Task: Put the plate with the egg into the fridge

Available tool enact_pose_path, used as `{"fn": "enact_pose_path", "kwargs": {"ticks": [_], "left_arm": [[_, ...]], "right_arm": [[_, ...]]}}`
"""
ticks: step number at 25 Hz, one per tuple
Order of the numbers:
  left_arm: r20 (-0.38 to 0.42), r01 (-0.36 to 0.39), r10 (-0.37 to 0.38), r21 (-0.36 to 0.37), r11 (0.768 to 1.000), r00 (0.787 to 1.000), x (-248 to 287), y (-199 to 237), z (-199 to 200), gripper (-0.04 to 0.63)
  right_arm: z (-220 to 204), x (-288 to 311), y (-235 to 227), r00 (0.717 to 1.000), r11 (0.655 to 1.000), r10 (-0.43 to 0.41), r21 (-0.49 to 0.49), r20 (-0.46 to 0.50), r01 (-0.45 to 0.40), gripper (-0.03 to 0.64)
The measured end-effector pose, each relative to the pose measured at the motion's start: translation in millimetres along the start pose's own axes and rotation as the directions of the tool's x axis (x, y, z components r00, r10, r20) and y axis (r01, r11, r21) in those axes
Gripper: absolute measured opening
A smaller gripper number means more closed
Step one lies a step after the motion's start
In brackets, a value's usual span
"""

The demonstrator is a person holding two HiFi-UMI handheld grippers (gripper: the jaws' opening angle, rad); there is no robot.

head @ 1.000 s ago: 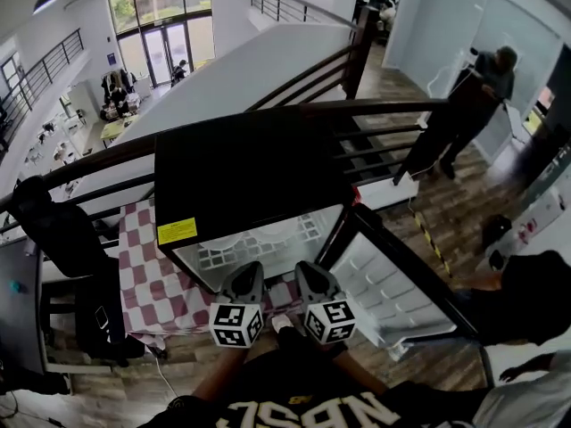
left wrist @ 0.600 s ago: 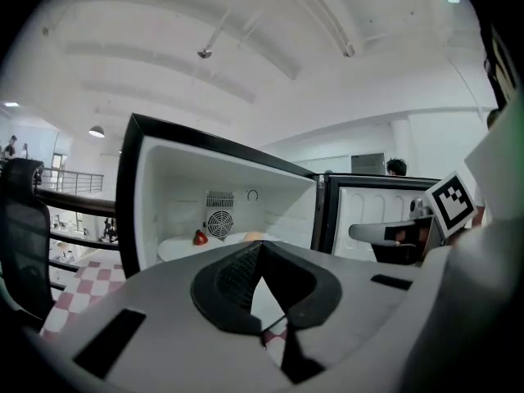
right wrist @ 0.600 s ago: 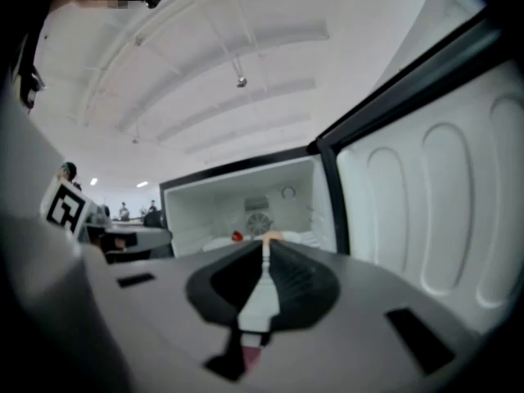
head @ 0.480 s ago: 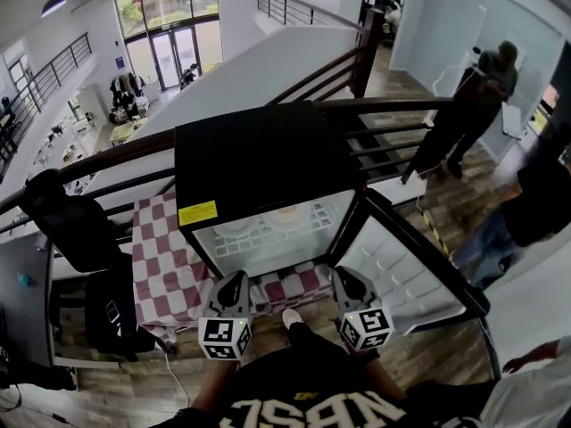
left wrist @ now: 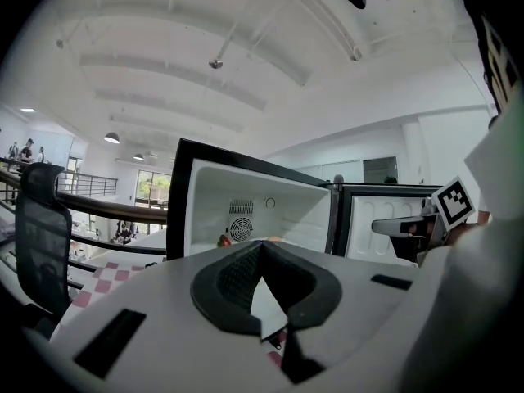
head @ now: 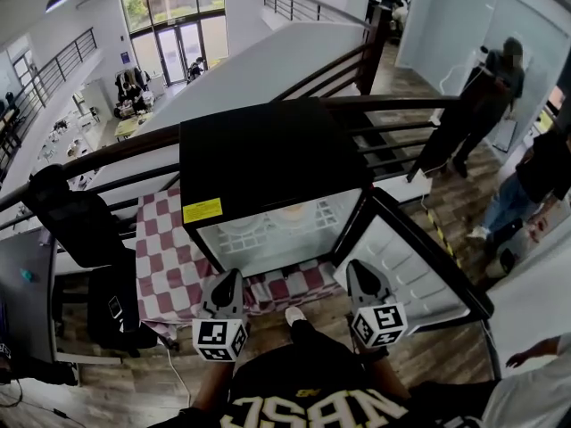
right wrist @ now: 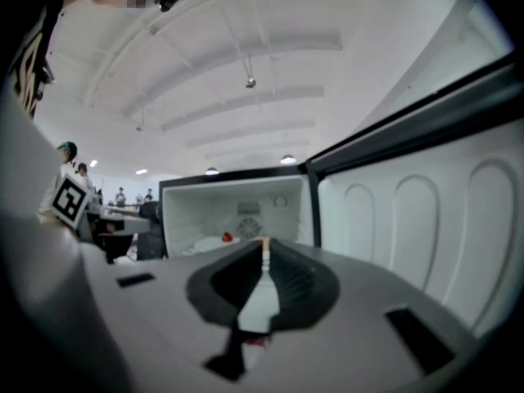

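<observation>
Your left gripper (head: 228, 279) and right gripper (head: 354, 267) have drawn back from the mouth of the black box-shaped mini fridge (head: 268, 154) and spread apart since a second ago. Each has its jaws clenched together with nothing between them. You hold them level in front of the fridge, whose white-lined door (head: 401, 270) stands swung open on your right. The white round plate with the egg (head: 290, 212) sits on the white wire shelf (head: 268, 239) inside the fridge, well apart from both grippers. The fridge stands on a red-and-white checked cloth (head: 165, 257).
</observation>
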State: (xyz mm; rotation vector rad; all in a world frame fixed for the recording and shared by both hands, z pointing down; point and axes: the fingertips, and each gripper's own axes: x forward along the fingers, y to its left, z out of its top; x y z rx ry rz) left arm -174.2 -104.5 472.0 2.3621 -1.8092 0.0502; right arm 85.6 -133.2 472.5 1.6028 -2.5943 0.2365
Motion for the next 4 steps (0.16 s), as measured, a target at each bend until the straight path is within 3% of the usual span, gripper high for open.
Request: {"fn": "enact_pose_path", "kwargs": {"ticks": [4], "left_arm": [[0.011, -0.011, 0.011, 0.026, 1.0, 1.0, 6.9, -2.6, 4.6, 0.021]], "right_arm": [[5.9, 7.7, -3.3, 1.0, 0.999, 0.025, -0.025, 0.012, -0.025, 0.037]]}}
